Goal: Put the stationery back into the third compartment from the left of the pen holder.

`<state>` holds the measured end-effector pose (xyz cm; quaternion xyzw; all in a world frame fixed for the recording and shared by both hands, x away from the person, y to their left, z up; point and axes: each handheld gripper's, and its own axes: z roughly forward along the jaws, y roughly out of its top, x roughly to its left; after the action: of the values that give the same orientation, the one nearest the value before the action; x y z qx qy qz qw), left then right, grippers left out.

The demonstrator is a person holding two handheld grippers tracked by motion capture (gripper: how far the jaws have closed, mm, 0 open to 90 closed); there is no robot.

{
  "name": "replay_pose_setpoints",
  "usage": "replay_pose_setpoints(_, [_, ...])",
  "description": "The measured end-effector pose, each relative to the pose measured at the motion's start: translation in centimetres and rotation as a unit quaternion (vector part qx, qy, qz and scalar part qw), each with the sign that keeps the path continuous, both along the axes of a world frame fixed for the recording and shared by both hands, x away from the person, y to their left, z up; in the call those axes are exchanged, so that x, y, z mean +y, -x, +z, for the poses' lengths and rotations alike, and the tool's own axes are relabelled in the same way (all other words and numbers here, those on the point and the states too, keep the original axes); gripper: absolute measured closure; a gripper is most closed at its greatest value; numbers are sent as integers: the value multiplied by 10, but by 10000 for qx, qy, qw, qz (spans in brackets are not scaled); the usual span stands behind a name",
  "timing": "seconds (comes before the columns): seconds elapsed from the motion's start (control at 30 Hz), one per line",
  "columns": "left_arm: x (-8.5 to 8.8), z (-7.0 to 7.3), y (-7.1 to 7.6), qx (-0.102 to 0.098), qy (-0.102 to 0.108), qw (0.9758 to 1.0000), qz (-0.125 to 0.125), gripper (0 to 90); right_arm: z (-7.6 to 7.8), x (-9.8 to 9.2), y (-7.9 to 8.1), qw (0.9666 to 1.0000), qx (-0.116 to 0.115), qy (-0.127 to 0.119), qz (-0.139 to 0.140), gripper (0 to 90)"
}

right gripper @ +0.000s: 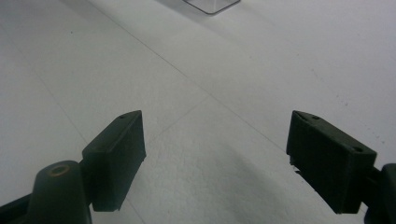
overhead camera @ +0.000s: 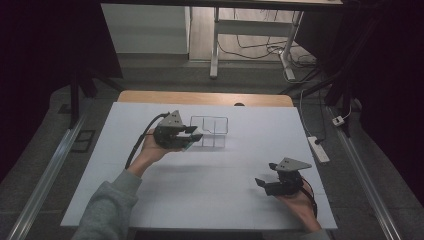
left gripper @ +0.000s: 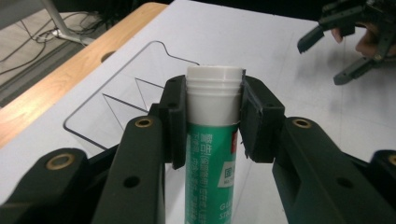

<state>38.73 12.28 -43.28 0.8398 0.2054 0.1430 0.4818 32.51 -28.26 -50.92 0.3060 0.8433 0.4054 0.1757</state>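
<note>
Green tube [left gripper: 212, 154] with white cap [left gripper: 215, 88]: your left gripper [left gripper: 211, 119] has it clamped just below the cap, jaws pressed on both sides, tube held clear above the bench [left gripper: 289, 65]. In the high view that left gripper [overhead camera: 192, 134] sits just beside the clear divided organizer [overhead camera: 210, 126], on its near-left side; the tube itself is too small to make out there. Reads as the carry-and-place step, tube not yet in a compartment. Next move, by my judgement: bring the tube over one open cell, square it to the thin clear walls, lower, then release; the walls are hard to see, so go slowly. Your right gripper [right gripper: 215, 163] hangs with jaws spread wide, holding nothing, low over bare bench, well apart from the organizer.
</note>
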Motion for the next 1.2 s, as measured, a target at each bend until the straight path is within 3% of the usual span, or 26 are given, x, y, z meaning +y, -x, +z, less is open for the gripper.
replay_pose_setpoints(0.43, [-8, 19, -13, -82, 390, 9991, 152, 646, 0, 0, 0, 10000, -18, -43, 5, 186])
replay_pose_setpoints(1.2, [-40, 28, -36, -152, 318, 9992, 210, 646, -1, 1, -2, 10000, -20, -14, 8, 187])
